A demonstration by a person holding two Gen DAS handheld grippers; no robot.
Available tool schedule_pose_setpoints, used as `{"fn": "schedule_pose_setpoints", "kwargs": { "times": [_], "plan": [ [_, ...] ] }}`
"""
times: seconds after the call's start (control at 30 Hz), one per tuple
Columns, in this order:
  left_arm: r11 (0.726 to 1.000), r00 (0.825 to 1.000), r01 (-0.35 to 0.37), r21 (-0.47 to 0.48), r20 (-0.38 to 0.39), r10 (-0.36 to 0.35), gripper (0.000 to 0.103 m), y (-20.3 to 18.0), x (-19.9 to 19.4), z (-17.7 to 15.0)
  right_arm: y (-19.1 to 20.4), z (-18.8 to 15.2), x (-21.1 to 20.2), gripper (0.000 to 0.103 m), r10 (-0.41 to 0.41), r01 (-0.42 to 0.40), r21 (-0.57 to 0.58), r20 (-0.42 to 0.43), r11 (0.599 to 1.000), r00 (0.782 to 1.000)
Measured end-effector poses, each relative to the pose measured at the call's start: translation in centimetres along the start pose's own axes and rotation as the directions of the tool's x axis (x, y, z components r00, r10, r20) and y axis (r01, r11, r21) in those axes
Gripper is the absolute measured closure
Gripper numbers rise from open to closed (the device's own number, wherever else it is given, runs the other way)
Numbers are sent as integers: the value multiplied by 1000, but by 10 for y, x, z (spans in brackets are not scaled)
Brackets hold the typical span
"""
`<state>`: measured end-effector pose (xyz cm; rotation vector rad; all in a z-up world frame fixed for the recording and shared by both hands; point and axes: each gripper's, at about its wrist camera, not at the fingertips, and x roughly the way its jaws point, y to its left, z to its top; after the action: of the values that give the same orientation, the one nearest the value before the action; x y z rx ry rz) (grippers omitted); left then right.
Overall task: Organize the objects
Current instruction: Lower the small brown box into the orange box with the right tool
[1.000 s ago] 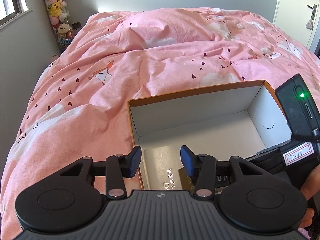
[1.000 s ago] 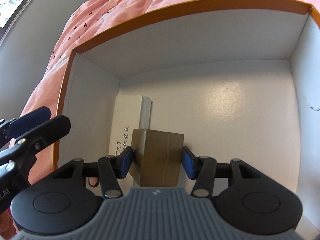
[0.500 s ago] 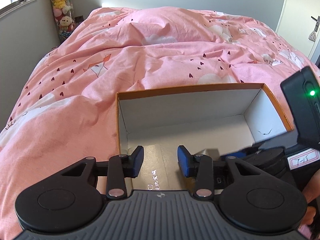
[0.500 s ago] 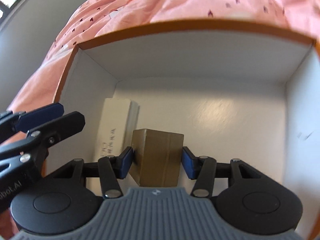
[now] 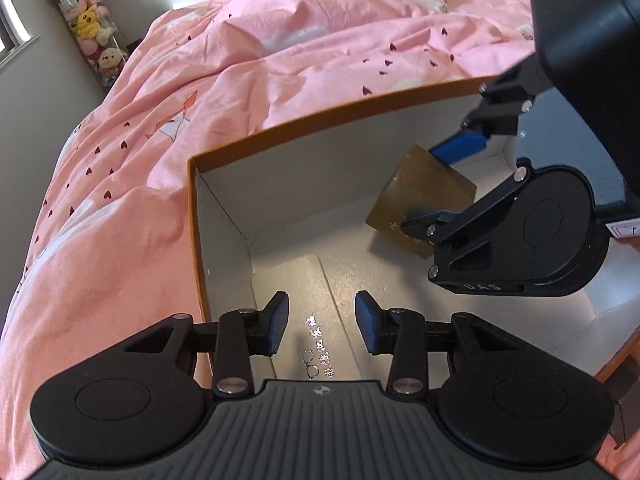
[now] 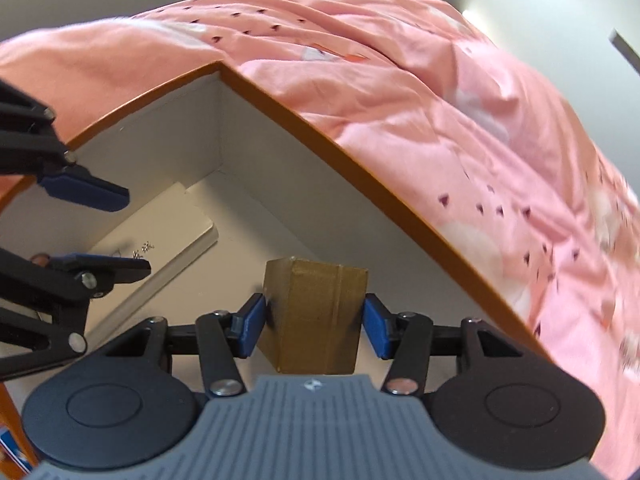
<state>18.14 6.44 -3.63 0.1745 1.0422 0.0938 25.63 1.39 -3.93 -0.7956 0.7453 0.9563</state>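
Observation:
An open cardboard box with orange rim [image 5: 320, 116] [image 6: 320, 128] and white inside lies on the pink bed. My right gripper [image 6: 314, 330] [image 5: 448, 184] is shut on a small brown-gold box [image 6: 316, 312] [image 5: 424, 196], held tilted inside the big box above its floor. My left gripper [image 5: 322, 322] is open and empty over a flat white glasses box [image 5: 304, 292] [image 6: 160, 248] that lies on the floor along the left wall.
The pink heart-print duvet [image 5: 240, 60] surrounds the box. A column of plush toys [image 5: 88, 20] stands by the wall at the far left. The grippers are close together inside the box.
Both grippers have swung; the right one has turned left with the brown box and now points toward the far left corner. The left gripper stays open over the white box.

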Motion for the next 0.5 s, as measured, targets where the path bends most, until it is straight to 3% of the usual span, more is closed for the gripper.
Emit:
{"fn": "schedule_pose_setpoints", "kwargs": {
  "times": [0.17, 0.5],
  "plan": [
    [1000, 1000, 15, 7, -19, -15, 48, 0, 2, -1, 4, 6, 15, 48, 15, -11, -112, 37, 994, 999],
    [996, 996, 83, -14, 13, -83, 48, 6, 4, 1, 13, 9, 33, 48, 5, 7, -208, 57, 978, 998]
  ]
}}
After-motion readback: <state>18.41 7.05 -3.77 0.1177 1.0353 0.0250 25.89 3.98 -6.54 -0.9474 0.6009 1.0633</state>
